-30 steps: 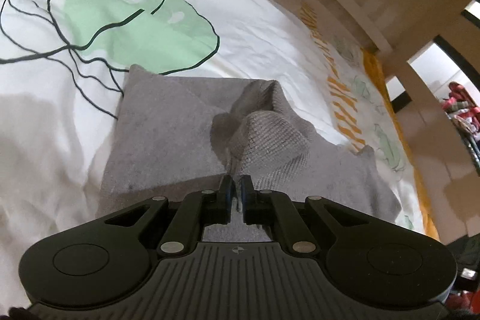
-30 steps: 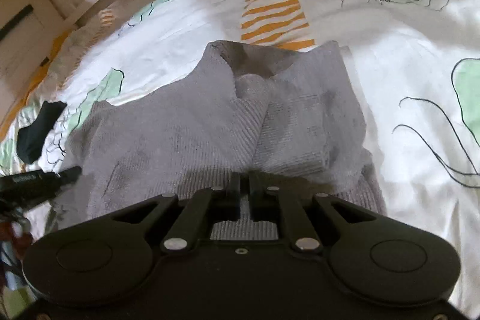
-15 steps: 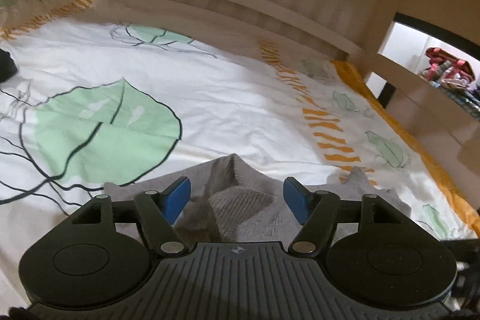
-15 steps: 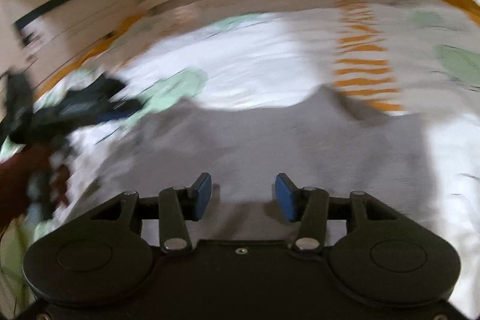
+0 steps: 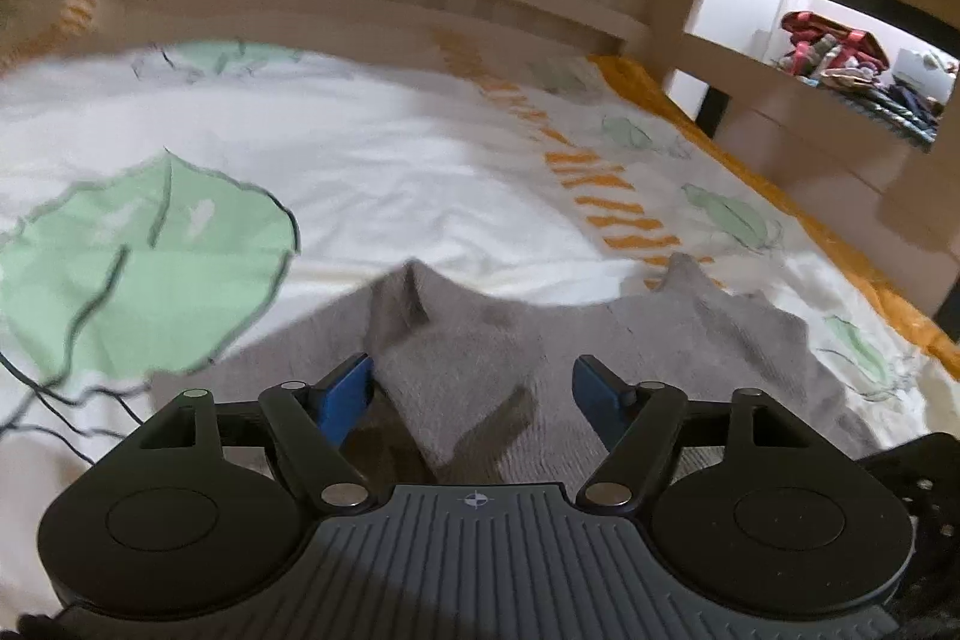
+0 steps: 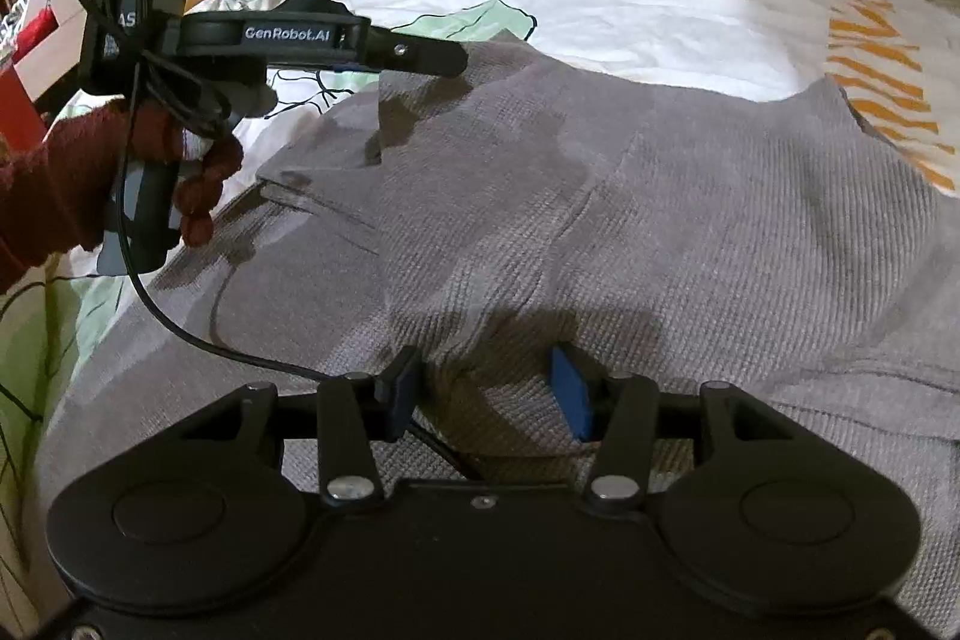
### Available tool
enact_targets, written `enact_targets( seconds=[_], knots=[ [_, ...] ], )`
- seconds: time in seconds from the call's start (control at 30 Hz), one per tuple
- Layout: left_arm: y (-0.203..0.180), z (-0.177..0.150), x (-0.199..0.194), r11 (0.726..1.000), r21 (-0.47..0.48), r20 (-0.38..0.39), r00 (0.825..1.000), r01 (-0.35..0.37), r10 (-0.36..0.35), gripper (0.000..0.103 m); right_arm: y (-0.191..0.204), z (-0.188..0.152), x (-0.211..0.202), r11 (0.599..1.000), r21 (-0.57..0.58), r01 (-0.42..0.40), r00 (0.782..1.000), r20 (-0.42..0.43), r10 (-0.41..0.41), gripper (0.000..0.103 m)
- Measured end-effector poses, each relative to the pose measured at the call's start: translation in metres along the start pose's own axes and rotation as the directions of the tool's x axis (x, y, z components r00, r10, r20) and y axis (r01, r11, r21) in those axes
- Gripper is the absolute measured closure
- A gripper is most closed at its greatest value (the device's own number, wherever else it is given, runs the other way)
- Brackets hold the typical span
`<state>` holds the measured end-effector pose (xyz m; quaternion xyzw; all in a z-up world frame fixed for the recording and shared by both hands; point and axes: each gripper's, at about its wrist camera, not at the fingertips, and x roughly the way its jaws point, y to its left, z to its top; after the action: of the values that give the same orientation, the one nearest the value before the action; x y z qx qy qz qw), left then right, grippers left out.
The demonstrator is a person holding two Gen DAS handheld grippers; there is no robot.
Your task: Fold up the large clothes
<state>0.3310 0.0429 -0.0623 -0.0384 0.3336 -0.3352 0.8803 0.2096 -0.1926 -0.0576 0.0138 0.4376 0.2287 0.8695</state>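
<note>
Grey knit fabric covers the middle of a leaf-print bedsheet (image 5: 420,172) as a sweater (image 6: 600,196) lies partly folded, with layers doubled over and a ridge of cloth raised in front. At left, the left gripper (image 5: 474,391) hovers just above it with jaws apart, holding nothing. At right, the right gripper (image 6: 486,394) is likewise spread wide over the knit. Judging by the uneven edges, more folds and smoothing remain.
</note>
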Motion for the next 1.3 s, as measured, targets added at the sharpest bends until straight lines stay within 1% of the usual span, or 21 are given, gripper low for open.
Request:
enact_targets(
  seconds=[0.1,0.17,0.2,0.27,0.3,0.33,0.37,0.47,0.53,0.57,0.67,0.73,0.83,0.9,0.93,1.0,1.03,1.07,1.13,1.23,1.3],
  knots=[
    [-0.001,-0.002,-0.003,0.997,0.002,0.009,0.997,0.078,-0.078,0.033,-0.002,0.001,0.003,1.000,0.006,-0.005,1.000,-0.002,0.005,0.046],
    [-0.005,-0.001,-0.007,0.991,0.022,0.020,0.991,0.132,-0.133,0.033,-0.002,0.001,0.003,1.000,0.007,-0.005,1.000,-0.003,0.005,0.046],
    [-0.006,0.001,-0.009,0.986,0.029,0.030,0.985,0.167,-0.168,0.034,-0.002,0.002,0.003,1.000,0.007,-0.005,1.000,-0.003,0.005,0.046],
    [-0.006,0.004,-0.016,0.965,0.019,0.064,0.963,0.261,-0.261,0.034,-0.004,0.002,0.004,1.000,0.009,-0.007,1.000,-0.004,0.007,0.047],
    [-0.005,0.006,-0.019,0.956,0.003,0.087,0.952,0.294,-0.294,0.034,-0.006,0.003,0.005,1.000,0.010,-0.008,1.000,-0.005,0.008,0.047],
    [-0.001,0.008,-0.024,0.951,-0.019,0.117,0.945,0.309,-0.305,0.033,-0.007,0.004,0.005,1.000,0.009,-0.008,1.000,-0.006,0.008,0.047],
    [0.002,0.010,-0.027,0.953,-0.043,0.142,0.946,0.299,-0.290,0.033,-0.008,0.006,0.007,1.000,0.009,-0.008,1.000,-0.007,0.008,0.047],
    [0.020,0.018,-0.030,0.967,-0.149,0.173,0.968,0.206,-0.179,0.031,-0.006,0.006,0.009,1.000,0.005,-0.005,1.000,-0.011,0.005,0.047],
    [0.031,0.023,-0.023,0.972,-0.197,0.133,0.986,0.126,-0.101,0.031,-0.006,0.006,0.009,1.000,0.003,-0.004,1.000,-0.012,0.004,0.047],
    [0.035,0.027,-0.016,0.971,-0.215,0.098,0.991,0.109,-0.090,0.031,-0.006,0.006,0.009,1.000,0.004,-0.004,1.000,-0.013,0.004,0.047],
    [0.043,0.038,0.010,0.949,-0.280,0.009,0.989,0.141,-0.145,0.031,-0.005,0.006,0.009,1.000,0.003,-0.004,1.000,-0.012,0.004,0.047],
    [0.046,0.043,0.024,0.934,-0.318,-0.014,0.984,0.164,-0.178,0.031,-0.005,0.006,0.009,1.000,0.001,-0.003,1.000,-0.013,0.003,0.047],
    [0.050,0.050,0.043,0.921,-0.354,-0.081,0.976,0.163,-0.204,0.034,-0.005,0.006,0.009,1.000,0.001,-0.005,1.000,-0.013,0.005,0.047],
    [0.052,0.050,0.050,0.922,-0.355,-0.130,0.969,0.152,-0.210,0.046,-0.005,0.005,0.009,1.000,0.002,-0.006,1.000,-0.013,0.006,0.047],
    [0.052,0.052,0.052,0.928,-0.344,-0.148,0.967,0.146,-0.207,0.054,-0.005,0.005,0.009,1.000,0.001,-0.006,1.000,-0.013,0.006,0.047],
    [0.050,0.052,0.055,0.942,-0.312,-0.189,0.963,0.126,-0.191,0.056,-0.005,0.005,0.009,1.000,0.002,-0.006,1.000,-0.013,0.006,0.047],
    [0.049,0.053,0.056,0.944,-0.303,-0.202,0.959,0.132,-0.199,0.062,-0.005,0.005,0.009,1.000,0.001,-0.006,1.000,-0.013,0.006,0.047],
    [0.048,0.054,0.057,0.945,-0.293,-0.215,0.953,0.147,-0.215,0.076,-0.005,0.005,0.009,1.000,0.000,-0.006,1.000,-0.013,0.006,0.047],
    [0.042,0.056,0.059,0.956,-0.247,-0.232,0.948,0.159,-0.217,0.097,-0.004,0.005,0.009,1.000,-0.002,-0.004,1.000,-0.013,0.004,0.047],
    [0.036,0.064,0.059,0.985,-0.123,-0.238,0.960,0.119,-0.146,0.097,-0.004,0.005,0.009,1.000,-0.002,-0.005,1.000,-0.014,0.005,0.047],
    [0.043,0.070,0.062,0.992,-0.098,-0.232,0.967,0.085,-0.106,0.100,-0.004,0.005,0.009,1.000,-0.001,-0.005,1.000,-0.014,0.005,0.047]
  ],
)
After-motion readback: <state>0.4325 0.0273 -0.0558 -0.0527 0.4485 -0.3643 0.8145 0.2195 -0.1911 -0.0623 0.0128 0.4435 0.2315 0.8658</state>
